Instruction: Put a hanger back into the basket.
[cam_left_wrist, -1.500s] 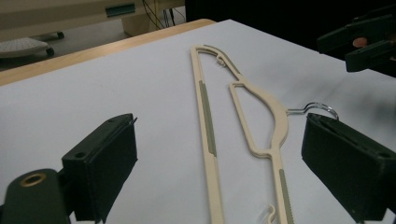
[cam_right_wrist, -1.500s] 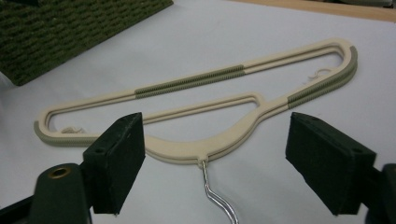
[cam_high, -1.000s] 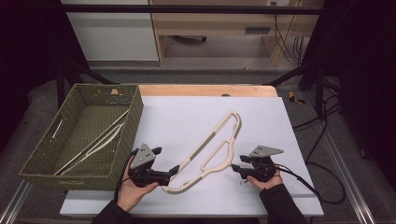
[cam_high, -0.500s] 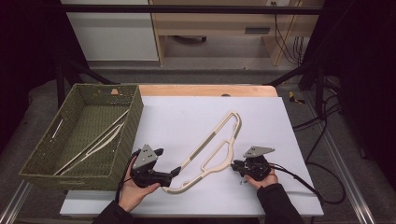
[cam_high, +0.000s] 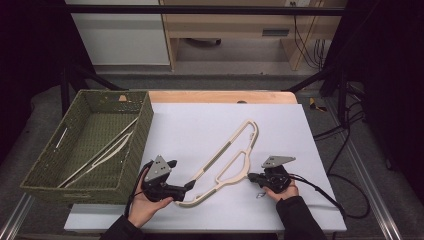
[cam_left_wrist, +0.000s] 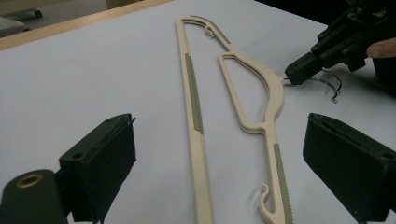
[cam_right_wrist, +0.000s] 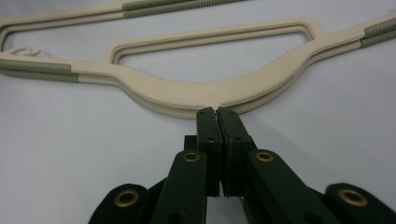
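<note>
Desk (cam_high: 200, 125): white top, fills centre of high view. Green woven basket (cam_high: 145, 125) at left of frame, holding more hangers (cam_high: 102, 155). Cream hanger (cam_high: 225, 162) lies flat on desk, lower centre, running diagonally from lower left to upper right; it looks like two stacked, tho the seam is faint. Metal hook (cam_left_wrist: 329, 84) at hanger's neck, right side of left gripper view.

L claw (cam_high: 189, 186): released, jaws wide apart, astride the hanger's near end w/o touching. R claw (cam_high: 251, 176): jaws have just been closing, now clenched at the neck; in right gripper view tips meet against the cream edge, prob. pinching the hook's wire stem, which is hidden betw. them.

Step in hand (judged): secure hanger at both ends for a lift toward basket. To do well: close L claw squarely on one bar, not across both; keep R grip firm; raise both ends level so the stack doesn't slide apart.
</note>
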